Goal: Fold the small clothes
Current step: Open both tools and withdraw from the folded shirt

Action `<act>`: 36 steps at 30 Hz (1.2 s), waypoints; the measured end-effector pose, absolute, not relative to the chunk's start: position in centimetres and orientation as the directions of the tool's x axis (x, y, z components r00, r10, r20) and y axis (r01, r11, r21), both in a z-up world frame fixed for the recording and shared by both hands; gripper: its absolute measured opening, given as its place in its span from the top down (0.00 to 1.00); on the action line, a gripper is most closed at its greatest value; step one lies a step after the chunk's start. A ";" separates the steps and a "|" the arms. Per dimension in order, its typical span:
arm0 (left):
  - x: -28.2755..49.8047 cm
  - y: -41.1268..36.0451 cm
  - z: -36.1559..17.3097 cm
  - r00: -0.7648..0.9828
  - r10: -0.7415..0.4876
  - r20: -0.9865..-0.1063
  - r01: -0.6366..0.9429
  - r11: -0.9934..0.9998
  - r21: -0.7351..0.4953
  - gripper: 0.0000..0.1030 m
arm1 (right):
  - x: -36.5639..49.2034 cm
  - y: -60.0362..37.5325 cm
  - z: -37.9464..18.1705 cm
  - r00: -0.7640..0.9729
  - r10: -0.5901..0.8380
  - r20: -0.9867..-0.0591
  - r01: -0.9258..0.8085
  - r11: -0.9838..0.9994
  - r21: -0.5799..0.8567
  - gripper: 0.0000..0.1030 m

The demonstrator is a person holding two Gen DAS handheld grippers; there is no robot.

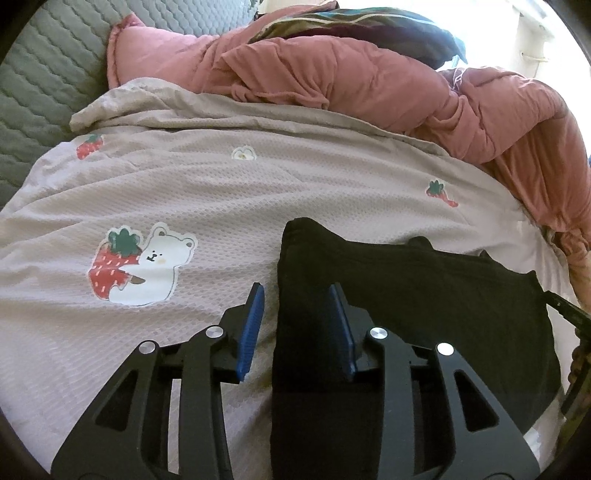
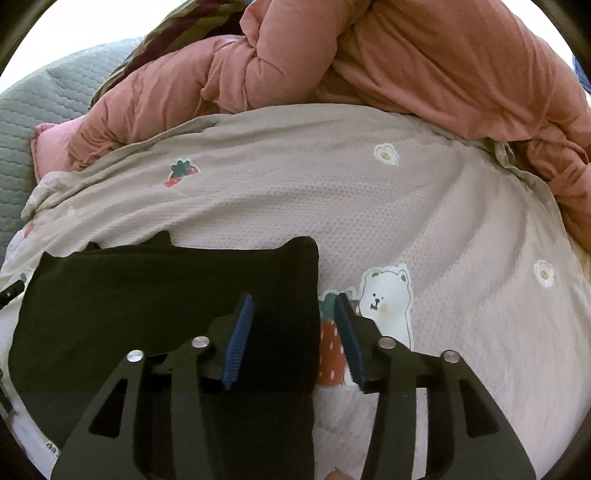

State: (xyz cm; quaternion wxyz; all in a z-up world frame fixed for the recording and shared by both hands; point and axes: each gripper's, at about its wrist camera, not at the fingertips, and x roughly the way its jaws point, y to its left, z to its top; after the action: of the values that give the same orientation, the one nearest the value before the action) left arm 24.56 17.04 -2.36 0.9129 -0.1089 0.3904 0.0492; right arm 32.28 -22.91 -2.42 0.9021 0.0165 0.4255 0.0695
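Note:
A small black garment (image 1: 424,295) lies flat on a pale blanket printed with bears and strawberries (image 1: 221,192). My left gripper (image 1: 297,295) is open; its blue pads straddle the garment's left edge, one finger (image 1: 253,325) over the blanket, the other over the black cloth. In the right wrist view the same garment (image 2: 147,295) lies at the left. My right gripper (image 2: 295,306) is open and straddles the garment's right edge, its right finger (image 2: 349,332) over the bear print (image 2: 384,299). Neither gripper holds anything.
A bunched pink quilt (image 1: 369,81) lies along the far side of the blanket and also shows in the right wrist view (image 2: 406,55). A grey quilted mattress cover (image 1: 44,74) is at the far left. Dark striped fabric (image 1: 351,26) lies behind the quilt.

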 end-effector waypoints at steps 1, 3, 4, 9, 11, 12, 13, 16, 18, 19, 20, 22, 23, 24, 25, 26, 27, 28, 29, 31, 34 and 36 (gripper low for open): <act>24.4 17.0 -2.2 0.692 0.005 -0.722 -0.175 0.971 -0.161 0.68 | 31.8 -22.9 -2.2 0.634 0.144 -0.760 -0.114 0.989 0.093 0.52; 24.0 16.9 -1.8 0.698 0.006 -0.716 -0.175 0.971 -0.162 0.64 | 31.1 -22.8 -1.8 0.643 0.153 -0.750 -0.121 0.988 0.099 0.50; 23.9 16.8 -1.7 0.701 0.008 -0.713 -0.174 0.972 -0.160 0.62 | 30.6 -22.7 -1.5 0.649 0.157 -0.744 -0.124 0.987 0.100 0.48; 22.6 15.8 -0.7 0.718 0.035 -0.695 -0.164 0.979 -0.119 0.56 | 27.8 -22.4 -0.2 0.674 0.186 -0.715 -0.152 0.982 0.112 0.45; 22.2 15.3 -0.2 0.727 0.034 -0.686 -0.154 0.981 -0.115 0.54 | 26.4 -22.1 0.3 0.678 0.206 -0.705 -0.173 0.978 0.118 0.45; 21.9 15.0 0.0 0.733 0.031 -0.680 -0.148 0.982 -0.115 0.54 | 26.0 -21.9 0.4 0.677 0.213 -0.705 -0.183 0.976 0.119 0.45; 21.6 14.6 0.3 0.738 0.026 -0.674 -0.138 0.984 -0.114 0.54 | 25.1 -21.5 0.6 0.675 0.227 -0.702 -0.204 0.972 0.118 0.45; 20.7 13.6 0.4 0.743 0.006 -0.670 -0.112 0.987 -0.115 0.53 | 23.5 -20.5 0.6 0.665 0.243 -0.706 -0.249 0.964 0.098 0.45; 20.3 12.9 0.3 0.740 -0.012 -0.672 -0.093 0.988 -0.120 0.53 | 22.6 -19.6 0.4 0.654 0.255 -0.713 -0.284 0.955 0.081 0.45; 20.0 12.4 0.2 0.738 -0.015 -0.675 -0.086 0.990 -0.115 0.53 | 22.1 -19.0 0.3 0.649 0.259 -0.715 -0.304 0.950 0.068 0.45; 19.9 12.0 0.1 0.735 -0.021 -0.677 -0.076 0.991 -0.113 0.53 | 21.7 -18.5 0.2 0.646 0.260 -0.718 -0.320 0.946 0.055 0.45; 19.5 11.0 -0.4 0.726 -0.052 -0.686 -0.046 0.991 -0.123 0.53 | 21.0 -17.7 -0.1 0.641 0.261 -0.722 -0.345 0.938 0.033 0.45; 19.3 10.6 -0.7 0.720 -0.059 -0.692 -0.034 0.992 -0.120 0.53 | 20.8 -17.4 -0.4 0.634 0.265 -0.727 -0.356 0.934 0.030 0.45; 19.2 9.9 -1.1 0.709 -0.056 -0.703 -0.021 0.995 -0.101 0.53 | 20.6 -17.2 -0.6 0.626 0.268 -0.732 -0.366 0.930 0.028 0.45; 19.1 9.5 -1.4 0.703 -0.053 -0.709 -0.015 0.996 -0.089 0.53 | 20.5 -17.0 -0.7 0.625 0.264 -0.734 -0.367 0.930 0.021 0.45; 19.0 9.1 -2.0 0.691 -0.052 -0.721 -0.006 0.997 -0.077 0.53 | 20.4 -16.9 -0.9 0.625 0.258 -0.737 -0.369 0.929 0.012 0.45; 18.9 8.9 -2.3 0.681 -0.054 -0.730 -0.002 0.997 -0.076 0.53 | 20.3 -16.9 -1.0 0.620 0.253 -0.742 -0.372 0.928 0.007 0.45; 18.9 8.8 -2.8 0.669 -0.055 -0.741 -0.002 0.997 -0.076 0.53 | 20.3 -16.9 -1.3 0.614 0.237 -0.753 -0.363 0.932 -0.002 0.45; 18.8 8.8 -3.2 0.656 -0.052 -0.753 -0.006 0.997 -0.074 0.53 | 20.4 -17.2 -1.6 0.607 0.222 -0.763 -0.349 0.937 -0.006 0.45; 18.9 9.1 -4.0 0.637 -0.041 -0.769 -0.024 0.997 -0.073 0.45 | 20.6 -17.6 -2.4 0.584 0.199 -0.787 -0.332 0.943 -0.008 0.45; 18.7 10.1 -4.4 0.632 -0.067 -0.772 -0.043 0.992 -0.121 0.42 | 20.7 -18.7 -3.5 0.554 0.187 -0.811 -0.296 0.955 0.018 0.44; 18.6 10.6 -4.8 0.629 -0.073 -0.774 -0.054 0.989 -0.138 0.42 | 20.5 -19.2 -3.6 0.552 0.179 -0.814 -0.283 0.959 0.019 0.44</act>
State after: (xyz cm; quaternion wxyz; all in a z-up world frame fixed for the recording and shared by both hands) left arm 18.57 10.56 -4.80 0.8994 -0.0740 0.4308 -0.0053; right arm 20.54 -19.22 -3.62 0.8792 -0.0570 0.4544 0.1314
